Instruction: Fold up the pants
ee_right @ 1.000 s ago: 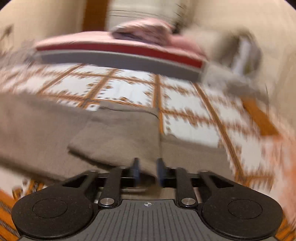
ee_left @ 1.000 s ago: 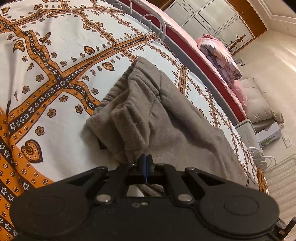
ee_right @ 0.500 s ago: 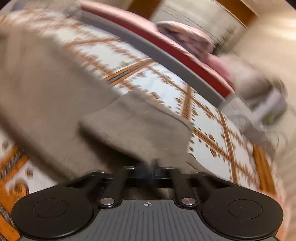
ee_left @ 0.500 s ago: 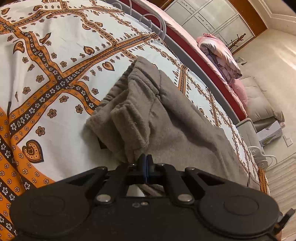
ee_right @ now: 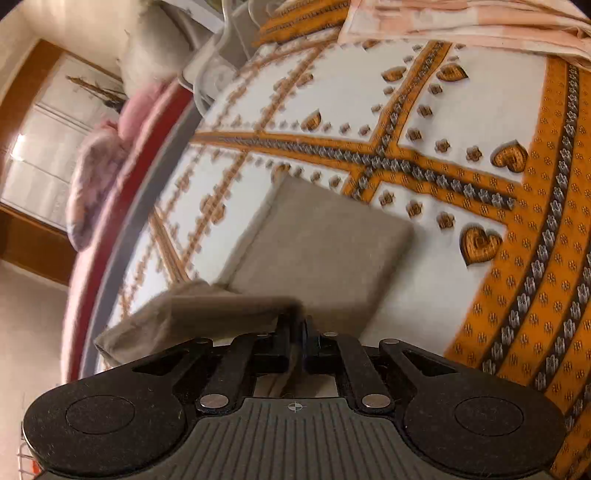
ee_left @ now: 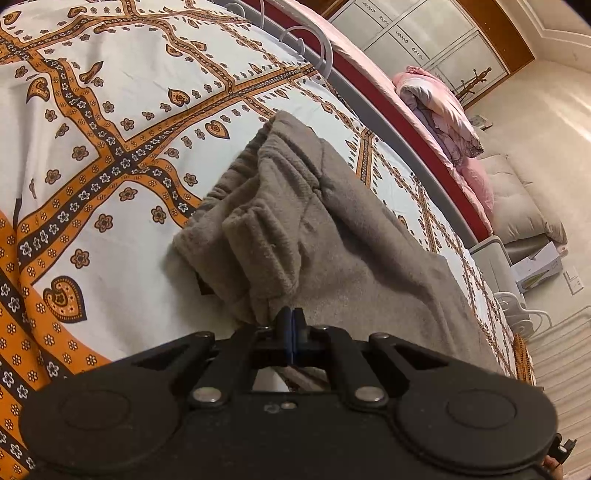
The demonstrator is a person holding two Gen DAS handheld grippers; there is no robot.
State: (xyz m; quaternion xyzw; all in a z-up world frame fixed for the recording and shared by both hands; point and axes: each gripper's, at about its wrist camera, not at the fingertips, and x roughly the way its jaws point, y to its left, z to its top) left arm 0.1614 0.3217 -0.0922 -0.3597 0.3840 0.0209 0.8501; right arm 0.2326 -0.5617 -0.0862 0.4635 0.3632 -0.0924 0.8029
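Observation:
Grey-brown fleece pants (ee_left: pixel 317 236) lie on a white bedspread with orange bands (ee_left: pixel 92 122). In the left wrist view the bunched elastic waistband (ee_left: pixel 258 173) is at the middle. My left gripper (ee_left: pixel 292 325) is shut, pinching the near waist edge of the pants. In the right wrist view a pant leg end (ee_right: pixel 317 243) lies flat. My right gripper (ee_right: pixel 295 328) is shut on the hem of the other leg (ee_right: pixel 199 314) and holds it lifted above the bedspread (ee_right: pixel 461 147).
A grey and red bed rail (ee_left: pixel 388 107) runs along the far side. Pink bedding (ee_left: pixel 439 110) is piled beyond it, with a grey cushion (ee_left: pixel 517 203) and white wardrobe doors (ee_left: pixel 417 40). A peach cloth (ee_right: pixel 461 22) lies at the bedspread's far end.
My right gripper has closed on the leg hem, lifted it and swung round with it. My left gripper has stayed shut on the waist edge, almost still.

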